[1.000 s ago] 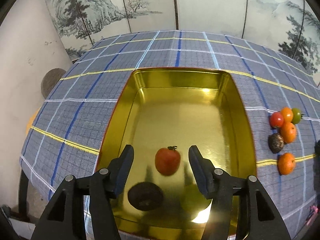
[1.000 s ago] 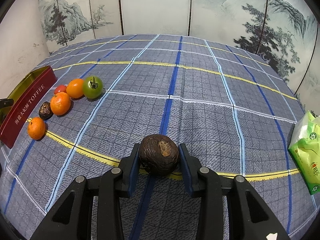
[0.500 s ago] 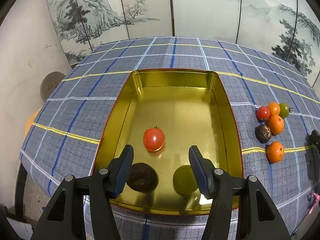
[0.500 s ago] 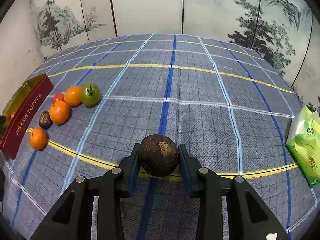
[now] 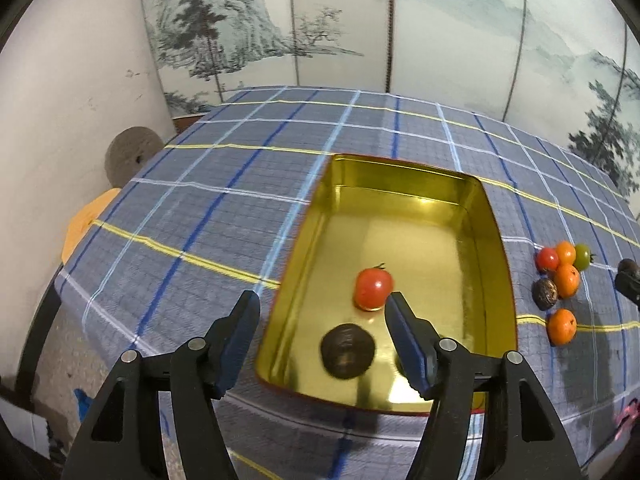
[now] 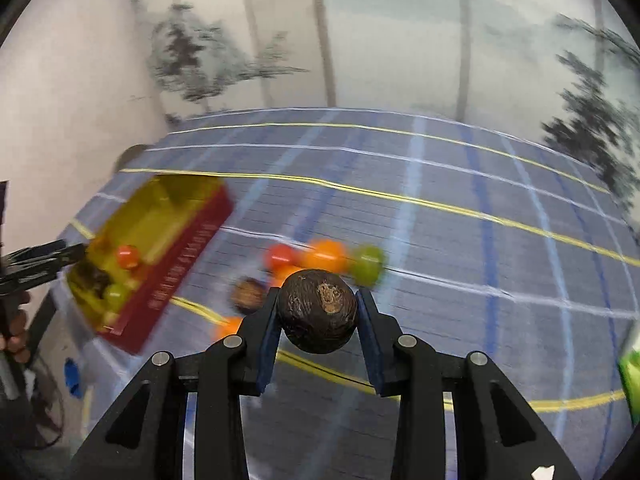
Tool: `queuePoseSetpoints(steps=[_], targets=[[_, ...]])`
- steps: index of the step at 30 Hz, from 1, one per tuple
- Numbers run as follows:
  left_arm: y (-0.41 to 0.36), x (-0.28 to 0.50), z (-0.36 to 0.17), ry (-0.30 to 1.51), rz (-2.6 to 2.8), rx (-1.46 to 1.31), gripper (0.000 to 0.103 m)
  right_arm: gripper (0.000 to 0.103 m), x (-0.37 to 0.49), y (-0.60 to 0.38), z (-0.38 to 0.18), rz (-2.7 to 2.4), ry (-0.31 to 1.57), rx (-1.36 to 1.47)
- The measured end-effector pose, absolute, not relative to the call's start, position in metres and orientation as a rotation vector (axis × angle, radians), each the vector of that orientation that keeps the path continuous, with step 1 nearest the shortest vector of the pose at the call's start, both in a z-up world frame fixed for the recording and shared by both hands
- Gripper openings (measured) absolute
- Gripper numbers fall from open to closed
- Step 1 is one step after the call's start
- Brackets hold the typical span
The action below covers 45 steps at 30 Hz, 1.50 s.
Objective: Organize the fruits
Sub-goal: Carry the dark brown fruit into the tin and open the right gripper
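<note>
A gold tin tray (image 5: 496, 216) with red outer walls lies on the checked cloth. In it rest a red tomato (image 5: 373, 288) and a dark brown round fruit (image 5: 347, 351); a green fruit (image 6: 116, 294) shows in the blurred right wrist view. My left gripper (image 5: 320, 320) hangs above the tray's near left corner, jaws opening, nothing between them. My right gripper (image 6: 318, 314) is shut on a dark brown fruit (image 6: 318, 312), lifted above the cloth. Loose fruits lie right of the tray: a red tomato (image 5: 547, 259), oranges (image 5: 566, 280), a green tomato (image 5: 583, 256), a brown fruit (image 5: 544, 294).
The table's left edge drops off near a white wall, with a grey round object (image 5: 127, 156) and an orange thing (image 5: 82, 228) beyond it. A painted screen stands behind the table. A green packet (image 6: 632, 376) lies at the far right. A person's hand (image 6: 16, 332) holds the left gripper.
My left gripper pulled back and to the left off the tray, its jaws spreading. My right gripper rose and swung left with the brown fruit, bringing the tray into its view.
</note>
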State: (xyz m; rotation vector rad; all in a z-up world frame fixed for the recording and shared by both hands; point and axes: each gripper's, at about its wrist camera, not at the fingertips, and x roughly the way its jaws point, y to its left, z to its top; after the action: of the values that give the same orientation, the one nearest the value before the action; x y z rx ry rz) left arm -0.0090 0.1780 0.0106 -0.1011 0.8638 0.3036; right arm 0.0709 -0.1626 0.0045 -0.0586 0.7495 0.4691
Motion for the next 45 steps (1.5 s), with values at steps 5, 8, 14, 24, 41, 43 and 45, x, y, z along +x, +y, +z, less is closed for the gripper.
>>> queuePoseSetpoints(steps=[5,8,14,24,41,43,45], targets=[[0.193,-0.016,0.011,0.86,0.339,-0.123,0.066,0.034,0.066,-0.103,0.011,0.595,0.745,-0.094],[0.202,-0.019,0.009,0.866,0.36,-0.14,0.066,0.034,0.064,-0.068,0.012,0.661,0.75,-0.13],[0.219,-0.026,0.003,0.886,0.397,-0.166,0.066,0.034,0.066,-0.004,0.008,0.755,0.761,-0.214],[0.243,-0.034,0.001,0.888,0.448,-0.2,0.066,0.034,0.078,0.062,-0.015,0.788,0.8,-0.334],[0.258,-0.041,-0.006,0.905,0.461,-0.242,0.066,0.035,0.081,0.088,-0.042,0.777,0.859,-0.403],[0.26,-0.042,-0.007,0.906,0.463,-0.245,0.066,0.036,0.081,0.089,-0.045,0.778,0.869,-0.405],[0.26,-0.043,-0.007,0.909,0.462,-0.249,0.066,0.036,0.08,0.09,-0.047,0.776,0.865,-0.415]])
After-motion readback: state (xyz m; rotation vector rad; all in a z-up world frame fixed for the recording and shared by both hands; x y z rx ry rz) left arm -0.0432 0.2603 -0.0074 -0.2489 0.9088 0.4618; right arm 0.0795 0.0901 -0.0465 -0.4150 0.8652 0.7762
